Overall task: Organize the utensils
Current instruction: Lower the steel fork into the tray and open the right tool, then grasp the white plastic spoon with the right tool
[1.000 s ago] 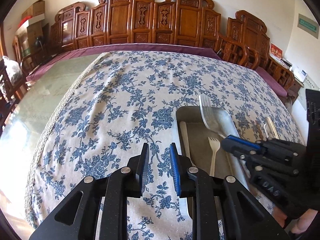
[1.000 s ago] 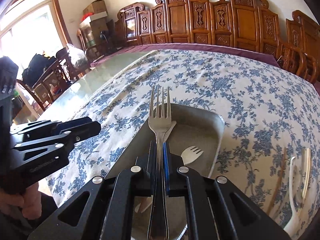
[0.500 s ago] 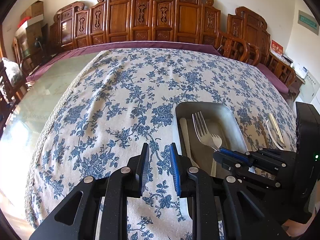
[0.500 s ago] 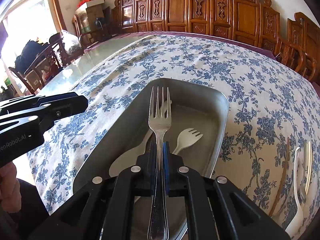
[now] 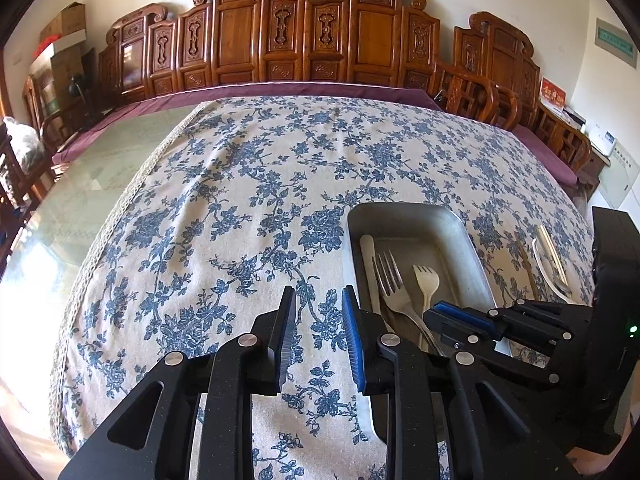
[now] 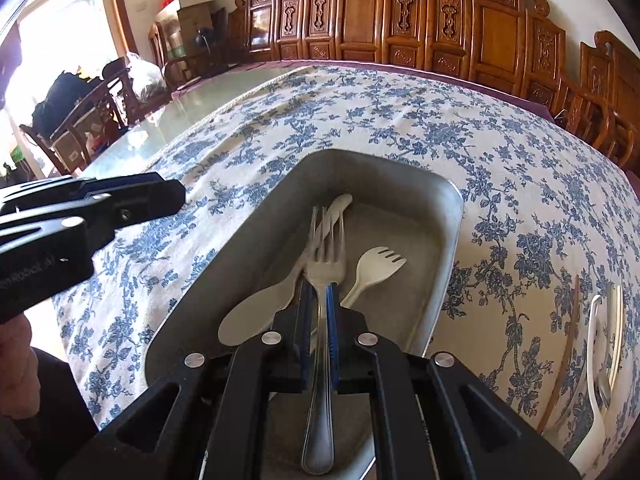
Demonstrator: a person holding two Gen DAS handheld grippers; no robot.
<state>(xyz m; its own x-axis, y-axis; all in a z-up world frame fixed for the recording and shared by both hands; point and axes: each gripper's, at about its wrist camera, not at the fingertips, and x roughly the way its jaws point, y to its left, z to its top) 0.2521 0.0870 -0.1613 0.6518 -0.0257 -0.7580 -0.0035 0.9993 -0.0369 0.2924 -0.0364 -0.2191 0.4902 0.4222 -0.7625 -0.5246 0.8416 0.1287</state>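
A grey metal tray (image 6: 452,236) lies on the flowered tablecloth; it also shows in the left wrist view (image 5: 460,224). My right gripper (image 6: 319,286) is shut on a steel fork (image 6: 326,248), low inside the tray, tines pointing away. The fork (image 5: 390,280) and the right gripper (image 5: 444,312) show in the left wrist view. A cream plastic spoon (image 6: 256,312) and a cream plastic fork (image 6: 376,264) lie in the tray. My left gripper (image 5: 318,312) is open and empty over the cloth, left of the tray.
Several utensils lie on the cloth right of the tray: a white plastic one (image 6: 598,364) and wooden chopsticks (image 6: 564,356). Carved wooden chairs (image 5: 304,36) line the far side. Bare glass tabletop (image 5: 80,184) lies to the left.
My right gripper has lowered the steel fork from above the tray down into it. The left gripper has stayed where it was, open.
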